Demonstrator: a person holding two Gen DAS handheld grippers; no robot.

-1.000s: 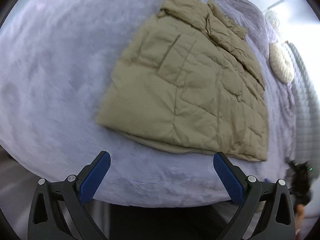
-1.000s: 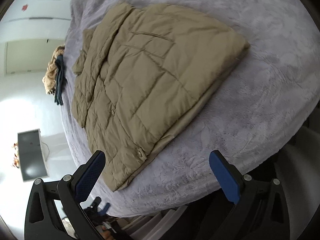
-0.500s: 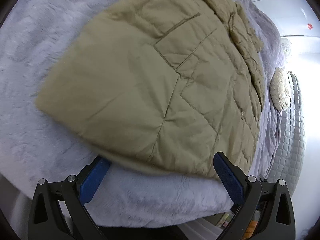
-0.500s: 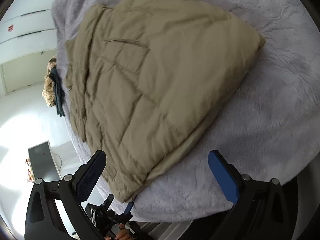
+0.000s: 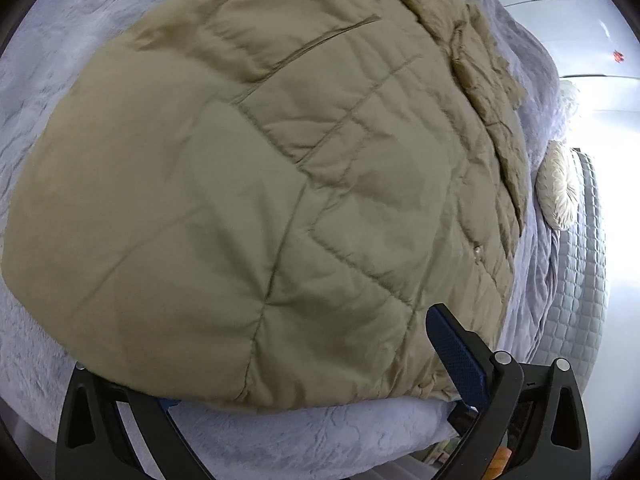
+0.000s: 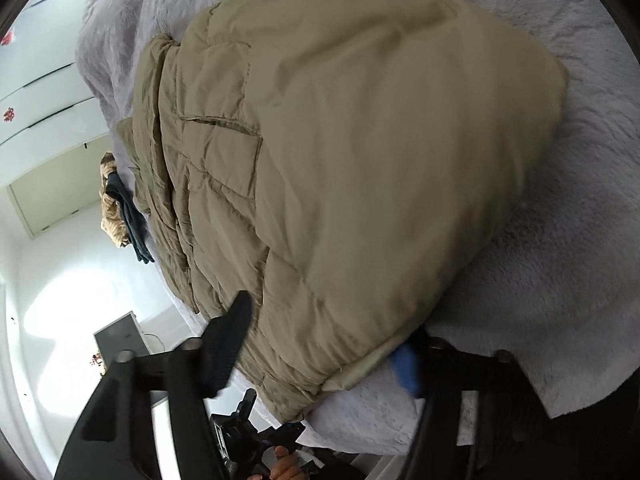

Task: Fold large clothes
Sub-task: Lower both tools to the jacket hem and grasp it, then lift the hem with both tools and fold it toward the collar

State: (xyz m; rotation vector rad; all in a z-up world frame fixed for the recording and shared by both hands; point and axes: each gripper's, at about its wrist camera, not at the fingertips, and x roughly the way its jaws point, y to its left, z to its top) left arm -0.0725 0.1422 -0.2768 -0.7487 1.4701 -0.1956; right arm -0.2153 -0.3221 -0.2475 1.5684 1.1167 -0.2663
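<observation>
A khaki quilted jacket (image 5: 280, 184) lies folded on a lavender fleece blanket (image 5: 44, 64) and fills both views. My left gripper (image 5: 308, 380) sits at the jacket's near hem. Its jaws are closing, with the right blue pad (image 5: 452, 352) over the fabric and the left finger hidden under it. In the right wrist view the jacket (image 6: 360, 152) has its hem corner between the closing jaws of my right gripper (image 6: 320, 356). The dark left finger (image 6: 228, 344) is on top of the jacket, and the blue pad (image 6: 406, 368) is tucked at the hem's edge.
A round cream cushion (image 5: 558, 188) rests on a grey quilted cover (image 5: 580, 280) at the right. A pile of tan and dark clothes (image 6: 120, 208) lies at the bed's far side. A grey box (image 6: 120, 338) stands on the floor. A person's hand (image 6: 280, 470) shows below the bed edge.
Both grippers have come down and in toward the jacket's near hem, which now lies between their fingers. The right jaws have narrowed a lot and the left ones only slightly.
</observation>
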